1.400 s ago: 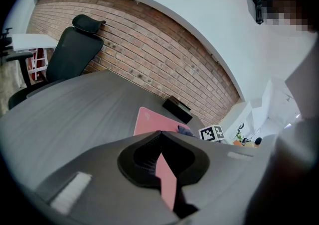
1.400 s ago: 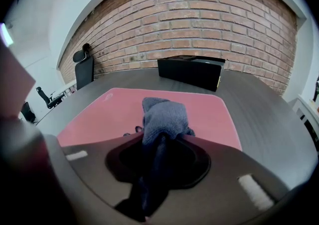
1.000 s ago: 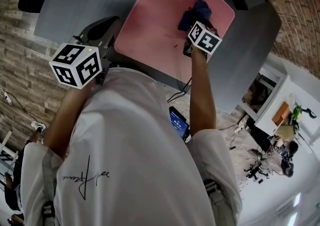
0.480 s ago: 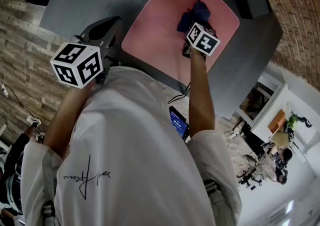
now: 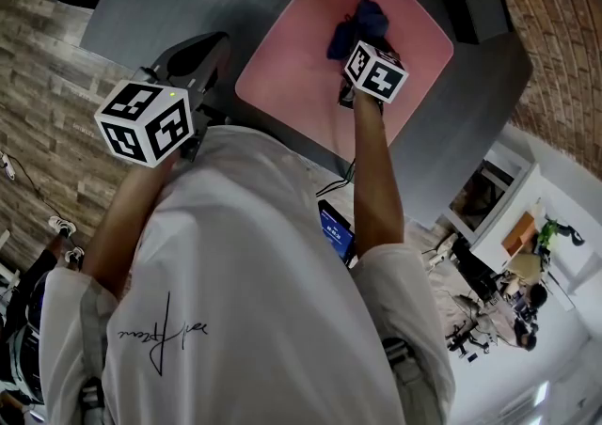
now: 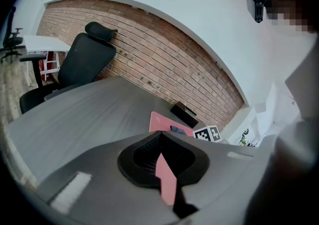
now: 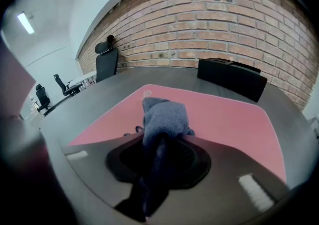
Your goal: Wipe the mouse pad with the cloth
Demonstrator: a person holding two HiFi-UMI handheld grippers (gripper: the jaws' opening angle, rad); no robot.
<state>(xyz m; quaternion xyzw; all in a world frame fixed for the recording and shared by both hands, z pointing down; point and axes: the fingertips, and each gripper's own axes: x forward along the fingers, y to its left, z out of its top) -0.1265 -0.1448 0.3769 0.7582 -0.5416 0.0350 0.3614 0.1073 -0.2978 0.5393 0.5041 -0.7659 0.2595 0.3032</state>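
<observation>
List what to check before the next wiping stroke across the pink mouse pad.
1. Grip on the cloth: ok, the right gripper has its jaws shut on it.
2. Position of the cloth over the mouse pad: ok; whether it presses on the pad, cannot tell.
3. Pad flat on the table: ok, no lifted corner visible.
4. Keeping the left gripper out of the way: ok, it is shut, empty and held off the pad.
5. Keeping the black box clear of the stroke: ok, it stands beyond the pad's far edge.
</observation>
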